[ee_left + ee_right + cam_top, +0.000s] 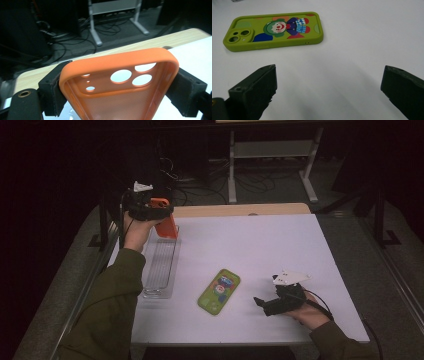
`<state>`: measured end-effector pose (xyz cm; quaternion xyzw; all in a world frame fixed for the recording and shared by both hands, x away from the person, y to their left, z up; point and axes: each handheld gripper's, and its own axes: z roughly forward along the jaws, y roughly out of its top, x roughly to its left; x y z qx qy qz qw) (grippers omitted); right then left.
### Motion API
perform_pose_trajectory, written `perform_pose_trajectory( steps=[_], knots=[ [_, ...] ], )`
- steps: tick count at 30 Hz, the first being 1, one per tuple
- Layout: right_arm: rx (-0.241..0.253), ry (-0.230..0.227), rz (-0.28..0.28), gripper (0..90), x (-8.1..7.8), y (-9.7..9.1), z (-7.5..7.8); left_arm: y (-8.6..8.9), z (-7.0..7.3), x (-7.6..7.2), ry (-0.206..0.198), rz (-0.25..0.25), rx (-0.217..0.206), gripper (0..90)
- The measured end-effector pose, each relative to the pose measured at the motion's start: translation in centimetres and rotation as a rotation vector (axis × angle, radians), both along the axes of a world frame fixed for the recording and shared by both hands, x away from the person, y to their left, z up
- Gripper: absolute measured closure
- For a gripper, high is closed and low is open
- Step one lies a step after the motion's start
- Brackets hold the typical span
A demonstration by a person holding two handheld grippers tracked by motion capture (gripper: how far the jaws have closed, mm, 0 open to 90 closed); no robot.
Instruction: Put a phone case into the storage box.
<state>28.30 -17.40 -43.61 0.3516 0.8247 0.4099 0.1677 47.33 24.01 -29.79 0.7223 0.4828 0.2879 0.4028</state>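
While the left gripper (159, 209) pinches the orange case (167, 224) above the rack (161, 265), right fingers (253, 87) spread near the green case (274, 30)

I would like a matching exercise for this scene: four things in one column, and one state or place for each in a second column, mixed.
Things:
1. orange phone case
2. green phone case
3. right tool
4. clear rack

States or places:
A. open, with nothing between its jaws
B. lying flat in the middle of the white table
C. clamped in the left tool
D. standing at the table's left edge

Pairs: 1-C, 2-B, 3-A, 4-D
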Motion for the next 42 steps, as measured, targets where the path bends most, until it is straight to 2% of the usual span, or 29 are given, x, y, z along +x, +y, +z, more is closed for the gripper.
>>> perform_pose_trajectory(
  steps=[3, 4, 6, 7, 9, 11, 12, 13, 16, 18, 21, 22, 28, 32, 36, 42],
  knots=[
    [0.002, 0.000, 0.001, 0.0, 0.0, 0.0, 0.1, 0.0, -0.6, 0.7, 0.005, 0.041, 0.019, 14.9],
    [0.011, 0.002, -0.002, 0.0, -0.1, 0.0, 0.1, -0.1, -0.9, 1.0, 0.004, 0.054, 0.007, 14.9],
    [0.011, -0.004, 0.000, 0.0, -0.1, 0.0, 0.1, 0.0, -1.3, 1.4, 0.010, 0.076, 0.025, 14.9],
    [0.015, -0.003, -0.004, 0.0, -0.1, 0.0, 0.2, -0.1, -1.6, 1.7, 0.007, 0.083, 0.021, 14.9],
    [0.017, -0.006, -0.005, 0.0, -0.1, -0.1, 0.2, -0.1, -2.0, 2.0, 0.024, 0.096, 0.039, 14.9],
    [0.012, -0.016, -0.002, 0.0, 0.0, -0.2, 0.2, -0.1, -2.4, 2.4, 0.029, 0.108, 0.032, 14.9],
    [0.013, -0.014, -0.002, 0.0, 0.0, -0.2, 0.3, -0.1, -2.7, 2.5, 0.028, 0.111, 0.047, 14.8],
    [-0.003, -0.027, 0.004, 0.0, 0.0, -0.3, 0.2, -0.2, -2.9, 2.7, 0.030, 0.117, 0.052, 14.8],
    [0.030, -0.008, -0.008, 0.0, -0.2, -0.1, 0.3, -0.3, -3.6, 3.1, 0.034, 0.120, 0.062, 14.8],
    [0.025, -0.009, -0.005, 0.0, -0.1, -0.1, 0.3, -0.3, -4.0, 3.4, 0.042, 0.123, 0.049, 14.7],
    [0.003, -0.026, 0.005, 0.0, 0.0, -0.3, 0.3, -0.4, -4.6, 3.6, 0.048, 0.126, 0.068, 14.6],
    [0.023, -0.015, 0.001, 0.0, -0.1, -0.2, 0.3, -0.4, -4.9, 3.7, 0.048, 0.128, 0.063, 14.6],
    [0.022, -0.015, 0.001, 0.0, -0.1, -0.2, 0.4, -0.4, -5.9, 3.9, 0.061, 0.136, 0.061, 14.4],
    [0.022, -0.016, 0.002, 0.0, -0.1, -0.2, 0.3, -0.4, -6.2, 4.0, 0.071, 0.146, 0.066, 14.2],
    [0.022, -0.015, 0.001, 0.0, -0.1, -0.2, 0.3, -0.6, -6.3, 4.1, 0.059, 0.146, 0.080, 13.9],
    [0.023, -0.016, -0.001, 0.0, -0.1, -0.2, 0.3, -0.5, -6.5, 4.3, 0.054, 0.156, 0.078, 13.3]
  ],
)
